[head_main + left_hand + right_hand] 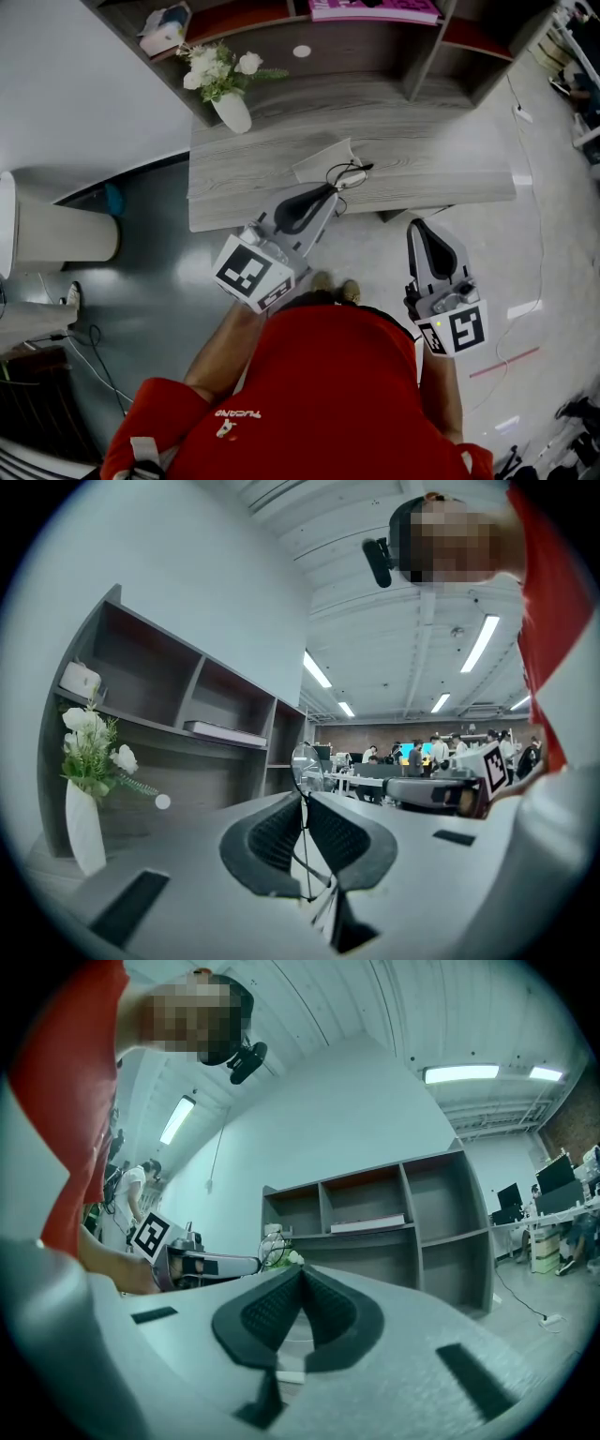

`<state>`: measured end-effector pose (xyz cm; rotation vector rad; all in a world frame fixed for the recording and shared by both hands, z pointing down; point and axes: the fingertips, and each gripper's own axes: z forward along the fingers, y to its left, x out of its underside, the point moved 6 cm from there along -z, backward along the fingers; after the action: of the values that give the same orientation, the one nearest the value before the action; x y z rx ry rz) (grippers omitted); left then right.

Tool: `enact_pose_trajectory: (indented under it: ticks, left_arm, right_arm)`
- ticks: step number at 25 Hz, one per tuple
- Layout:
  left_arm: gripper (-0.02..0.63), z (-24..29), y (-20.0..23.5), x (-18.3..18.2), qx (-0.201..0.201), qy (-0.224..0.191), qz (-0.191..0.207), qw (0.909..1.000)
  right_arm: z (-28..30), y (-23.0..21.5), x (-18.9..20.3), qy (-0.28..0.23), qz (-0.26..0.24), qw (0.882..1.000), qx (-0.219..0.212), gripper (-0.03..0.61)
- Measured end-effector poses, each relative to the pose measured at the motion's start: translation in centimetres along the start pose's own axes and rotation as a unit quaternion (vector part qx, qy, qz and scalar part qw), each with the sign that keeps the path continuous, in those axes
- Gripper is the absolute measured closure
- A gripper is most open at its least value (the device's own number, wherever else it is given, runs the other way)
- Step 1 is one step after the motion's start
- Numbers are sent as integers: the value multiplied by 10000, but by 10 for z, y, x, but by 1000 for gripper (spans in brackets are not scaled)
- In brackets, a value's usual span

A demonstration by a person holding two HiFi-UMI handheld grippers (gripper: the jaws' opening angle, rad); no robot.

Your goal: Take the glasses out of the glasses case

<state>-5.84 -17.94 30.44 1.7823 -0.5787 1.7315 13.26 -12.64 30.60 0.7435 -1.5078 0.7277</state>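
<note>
A: Grey wood bench (244, 178) under a shelf unit (375, 52), vase (232, 112) of white flowers at its left end. Where are the glasses (349, 174)?
B: In the left tongs (333, 190), clamped on the thin wire frame with the pads nearly touching. The left gripper view shows wire running down between the jaws and one lens (306, 764) standing up past the tips.
A: And the case?
B: The glasses case (321, 161) lies pale on the bench, just beside the glasses. From the head view I can't tell whether they overlap it or hang clear. My read is they're out, or very nearly.
A: Why grab the wire?
B: Probably to keep the pads off the lenses. A frame that thin also needs a near-full close to hold at all.
A: Right side?
B: The right tongs (302, 1274) are closed on nothing, held off the bench edge over the floor (525, 253) — parked clear, I'd guess, since the case doesn't look like it needs steadying.
A: Risk?
B: The wire could pivot in the pads, so move it gently.
</note>
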Motion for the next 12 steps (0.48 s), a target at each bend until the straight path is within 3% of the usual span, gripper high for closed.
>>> enact_pose_trajectory:
  ticks: [12]
  left_arm:
    - [586, 5, 4, 2, 23, 94, 29, 9999]
  right_arm:
    - [-1, -5, 1, -9, 3, 10000, 66, 575]
